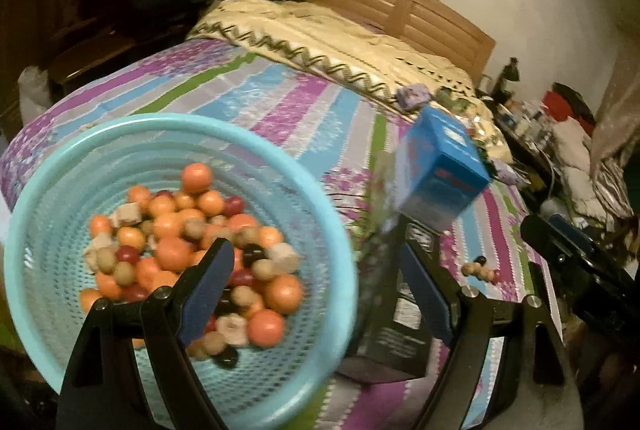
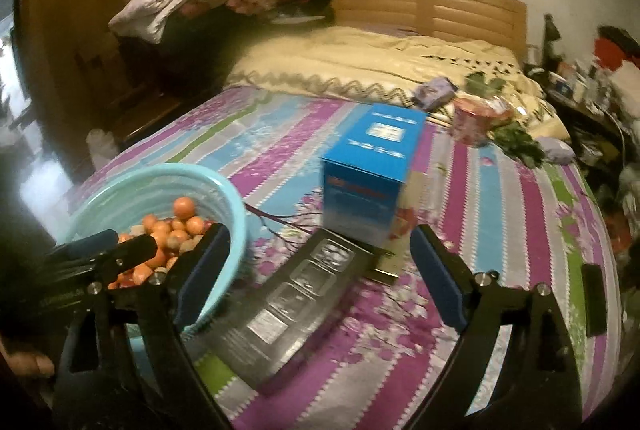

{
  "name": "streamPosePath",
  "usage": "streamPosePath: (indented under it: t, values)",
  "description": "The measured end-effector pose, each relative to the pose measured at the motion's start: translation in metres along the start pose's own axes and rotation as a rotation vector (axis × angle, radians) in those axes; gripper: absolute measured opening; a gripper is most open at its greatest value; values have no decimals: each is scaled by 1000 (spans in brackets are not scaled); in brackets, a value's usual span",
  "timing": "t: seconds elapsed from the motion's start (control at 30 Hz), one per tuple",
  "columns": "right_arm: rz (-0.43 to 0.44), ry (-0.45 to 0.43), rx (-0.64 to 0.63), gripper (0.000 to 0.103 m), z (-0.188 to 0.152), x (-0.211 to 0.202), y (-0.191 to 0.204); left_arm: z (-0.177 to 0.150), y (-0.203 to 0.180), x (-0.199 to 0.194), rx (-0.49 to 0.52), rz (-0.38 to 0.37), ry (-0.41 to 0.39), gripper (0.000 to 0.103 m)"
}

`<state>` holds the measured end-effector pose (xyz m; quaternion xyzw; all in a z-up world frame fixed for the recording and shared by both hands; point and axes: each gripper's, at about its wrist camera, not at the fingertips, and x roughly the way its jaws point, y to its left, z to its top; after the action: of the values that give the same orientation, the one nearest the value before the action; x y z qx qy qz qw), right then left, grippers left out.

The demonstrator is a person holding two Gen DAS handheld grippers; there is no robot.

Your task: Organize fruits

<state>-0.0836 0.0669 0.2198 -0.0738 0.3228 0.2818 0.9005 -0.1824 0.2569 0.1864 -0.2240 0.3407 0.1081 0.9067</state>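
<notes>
A light blue mesh basket (image 1: 56, 166) on the striped bedspread holds many small toy fruits (image 1: 172, 254): orange, dark red, tan and black. It also shows at the left of the right wrist view (image 2: 236, 218). My left gripper (image 1: 316, 258) is open and empty, its left finger over the basket. A few small fruits (image 1: 480, 270) lie loose on the bedspread to the right. My right gripper (image 2: 320, 250) is open and empty above a dark flat box (image 2: 288, 306). The left gripper (image 2: 96, 254) shows at the left of that view.
A blue carton (image 2: 368, 182) stands on the dark box (image 1: 400, 342), mid-bed. A pink tin (image 2: 472, 122), green leaves (image 2: 516, 142) and a small purple pack (image 2: 436, 92) lie near the cream quilt (image 2: 360, 66). A dark phone-like slab (image 2: 594, 300) lies right. Cluttered furniture stands beyond the bed.
</notes>
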Motion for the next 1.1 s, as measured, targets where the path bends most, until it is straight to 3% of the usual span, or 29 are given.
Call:
streamPosePath:
  t: [0.3,0.57,1.1]
  values:
    - [-72,-3,46,92,-17,-21,-41,-7,-52,3,104,-34,8,86]
    - [-123,-20,77,92,-35,-38,-72,-16,-96,4,220,6,13,86]
    - [-257,41,183,92,-82,-63,-157,-65,-210,43,416,-95,102,93]
